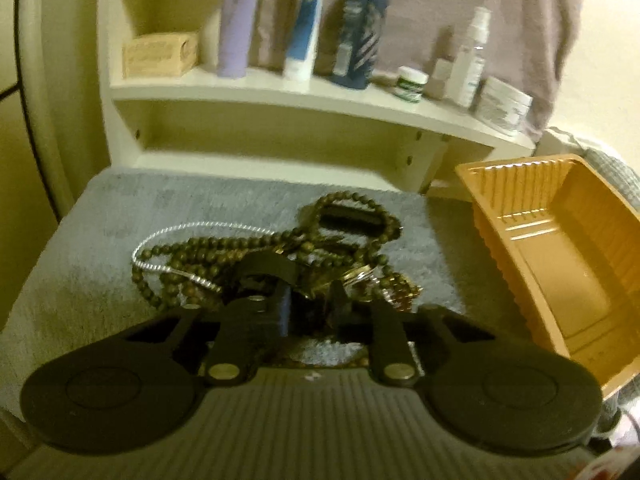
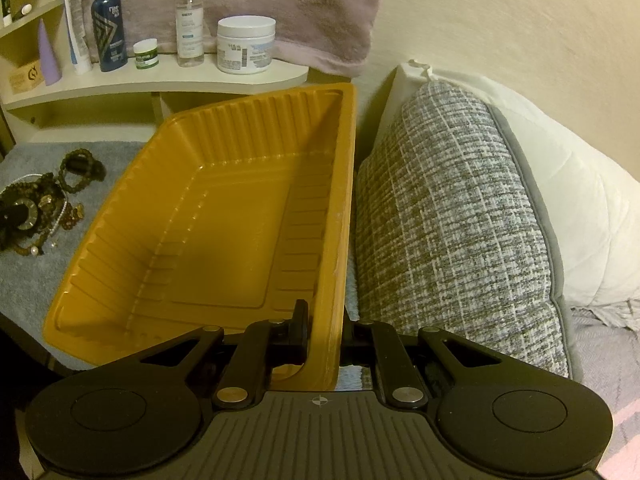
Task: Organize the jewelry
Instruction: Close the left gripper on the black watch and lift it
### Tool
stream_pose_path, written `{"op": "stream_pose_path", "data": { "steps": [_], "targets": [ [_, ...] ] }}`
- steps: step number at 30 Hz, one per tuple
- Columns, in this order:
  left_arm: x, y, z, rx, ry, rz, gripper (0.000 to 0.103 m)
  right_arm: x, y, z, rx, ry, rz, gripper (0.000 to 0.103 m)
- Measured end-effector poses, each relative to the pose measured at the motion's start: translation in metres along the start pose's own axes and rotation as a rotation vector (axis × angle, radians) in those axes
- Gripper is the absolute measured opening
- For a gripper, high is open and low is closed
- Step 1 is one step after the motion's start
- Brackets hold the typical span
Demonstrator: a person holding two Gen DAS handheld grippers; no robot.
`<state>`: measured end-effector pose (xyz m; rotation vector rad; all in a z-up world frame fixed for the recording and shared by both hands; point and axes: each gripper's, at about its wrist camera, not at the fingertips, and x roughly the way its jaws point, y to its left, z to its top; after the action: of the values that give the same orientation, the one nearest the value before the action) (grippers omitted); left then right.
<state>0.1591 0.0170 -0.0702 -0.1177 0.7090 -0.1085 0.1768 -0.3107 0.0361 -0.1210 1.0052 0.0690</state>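
While the orange tray (image 2: 208,216) is the biggest thing in play and serves as landmark, everything else gets placed w/ respect to it. It stands tilted, its far edge raised toward the shelf (image 2: 160,80), open face turned toward the jewelry side; its long axis runs from the right gripper away toward the shelf. The tray's bottom is bare, nothing in it yet.

Right gripper (image 2: 324,340): jaws closed tight on the tray's near right rim, one finger inside the wall, the other outside. It's plainly the holder, so it's not free for picking.

On the grey towel (image 1: 120,216), just beside the tray's left wall (seen from the right wrist), lies the jewelry pile (image 1: 280,256): dark bead strands (image 1: 208,246), a silver chain (image 1: 168,236) looping out on the side farthest from the tray, and gold-ish bits (image 1: 400,292) on the side nearest the tray. The pile is tangled, w/ no single clear axis; the bead strands run roughly across the left wrist view.

Left gripper (image 1: 310,300): sits right in the pile, fingers narrowed to a slim gap around ring-like metal pieces and beads. Whether the pads actually press on anything can't be told; the view's blurred there.

Judgement: the left hand is far nearer the pile, and the tray's open face lies to that gripper's right, near. So the coming move is prob. a short lift & carry rightward over the tray's low wall. Tangled strands may drag along.
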Motion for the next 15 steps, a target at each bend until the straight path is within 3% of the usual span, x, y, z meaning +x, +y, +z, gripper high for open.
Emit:
{"op": "stream_pose_path", "data": {
  "steps": [2, 15],
  "targets": [
    [-0.005, -0.006, 0.001, 0.033, -0.015, 0.002, 0.008, -0.001, 0.001, 0.0, 0.0, -0.004, -0.001, 0.012],
    [-0.029, -0.024, 0.018, 0.119, -0.07, -0.041, 0.008, -0.001, 0.0, 0.0, 0.002, -0.009, -0.001, 0.011]
  ]
}}
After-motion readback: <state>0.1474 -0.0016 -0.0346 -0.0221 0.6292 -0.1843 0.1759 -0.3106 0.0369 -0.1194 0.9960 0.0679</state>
